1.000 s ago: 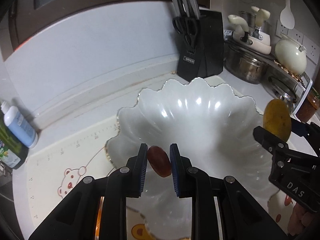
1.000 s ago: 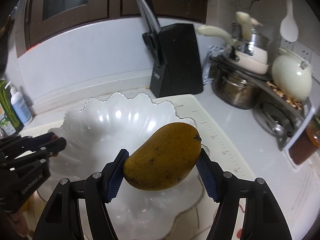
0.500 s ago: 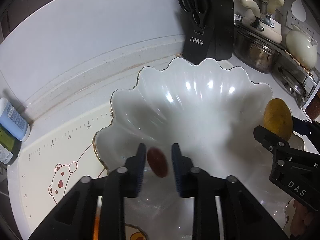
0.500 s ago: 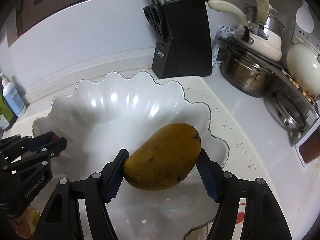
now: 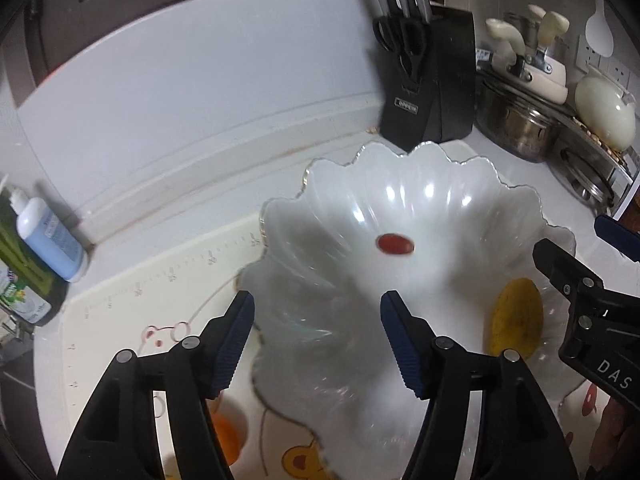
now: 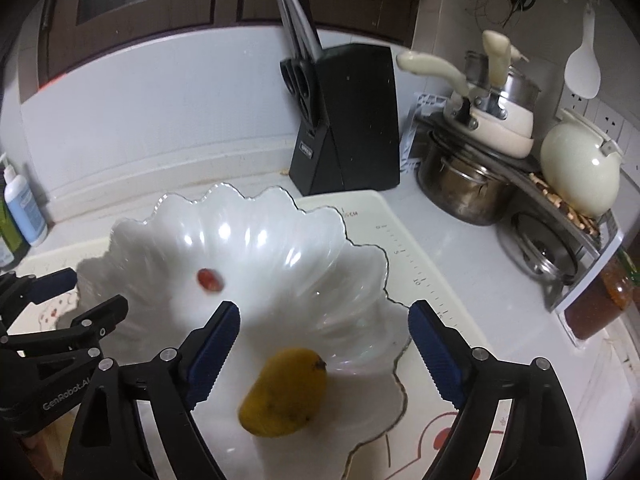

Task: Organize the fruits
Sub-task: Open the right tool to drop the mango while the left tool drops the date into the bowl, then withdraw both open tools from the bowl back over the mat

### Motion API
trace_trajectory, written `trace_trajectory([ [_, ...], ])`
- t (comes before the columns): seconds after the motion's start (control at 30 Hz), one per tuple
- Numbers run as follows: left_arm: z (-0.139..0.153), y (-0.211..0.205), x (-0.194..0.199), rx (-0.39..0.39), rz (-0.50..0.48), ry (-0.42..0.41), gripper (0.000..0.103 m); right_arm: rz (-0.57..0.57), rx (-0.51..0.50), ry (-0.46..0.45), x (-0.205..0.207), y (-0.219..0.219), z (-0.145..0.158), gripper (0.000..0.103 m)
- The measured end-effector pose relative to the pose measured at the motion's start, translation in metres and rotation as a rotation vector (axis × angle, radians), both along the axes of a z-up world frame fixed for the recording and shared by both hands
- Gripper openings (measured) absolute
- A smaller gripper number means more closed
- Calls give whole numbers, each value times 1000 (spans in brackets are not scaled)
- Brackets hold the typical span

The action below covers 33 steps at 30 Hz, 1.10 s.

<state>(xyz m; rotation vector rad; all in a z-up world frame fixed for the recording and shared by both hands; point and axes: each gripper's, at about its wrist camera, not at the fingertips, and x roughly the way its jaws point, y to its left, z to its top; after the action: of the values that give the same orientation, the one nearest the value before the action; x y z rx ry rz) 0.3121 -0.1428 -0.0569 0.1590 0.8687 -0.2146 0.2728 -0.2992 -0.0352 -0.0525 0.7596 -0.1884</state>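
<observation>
A white scalloped bowl [image 5: 332, 168] [image 6: 280, 216] stands on a bear-print mat. A small red fruit [image 5: 395, 244] [image 6: 210, 279] lies loose in the bowl's middle, blurred. A yellow mango [image 6: 284, 392] [image 5: 516, 320] lies free in the bowl near its right rim. My left gripper [image 5: 318, 298] [image 6: 94, 292] hovers over the bowl's left edge; its jaws are opening and nothing is between them. My right gripper [image 6: 324, 308] [image 5: 572, 236] hangs above the mango; its jaws are opening too, and the pads stand clear of the fruit.
A black knife block [image 5: 428, 80] [image 6: 348, 120] stands behind the bowl. Steel pots [image 6: 464, 188], a cream kettle [image 6: 580, 168] and a rack crowd the right. Bottles [image 5: 52, 236] stand at the left wall. Something orange [image 5: 226, 436] lies on the mat [image 5: 160, 280] under my left fingers.
Both grippers opened. The red fruit left my left jaws and now lies in the bowl. The mango dropped out of my right jaws into the bowl.
</observation>
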Motion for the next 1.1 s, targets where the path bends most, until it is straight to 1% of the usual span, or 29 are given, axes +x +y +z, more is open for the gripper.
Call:
trace_trajectory([
  [0.1, 10, 7, -6, -4, 12, -8, 68, 1, 4, -22, -7, 6, 11, 87],
  [0.37, 31, 31, -27, 10, 51, -35, 70, 20, 20, -66, -28, 29, 33, 87],
  [0.5, 42, 46, -40, 29, 76, -65, 71, 26, 19, -80, -38, 42, 39, 87],
  [0.77, 54, 77, -67, 40, 104, -97, 72, 55, 41, -97, -57, 67, 49, 87],
  [0.83, 58, 85, -74, 44, 114, -110, 75, 60, 42, -101, -62, 74, 51, 87],
  [1.0, 66, 102, -94, 47, 131, -137, 77, 68, 50, -111, -75, 88, 56, 87],
  [1.1, 70, 110, -107, 51, 141, -157, 82, 75, 62, -118, -85, 95, 57, 87],
])
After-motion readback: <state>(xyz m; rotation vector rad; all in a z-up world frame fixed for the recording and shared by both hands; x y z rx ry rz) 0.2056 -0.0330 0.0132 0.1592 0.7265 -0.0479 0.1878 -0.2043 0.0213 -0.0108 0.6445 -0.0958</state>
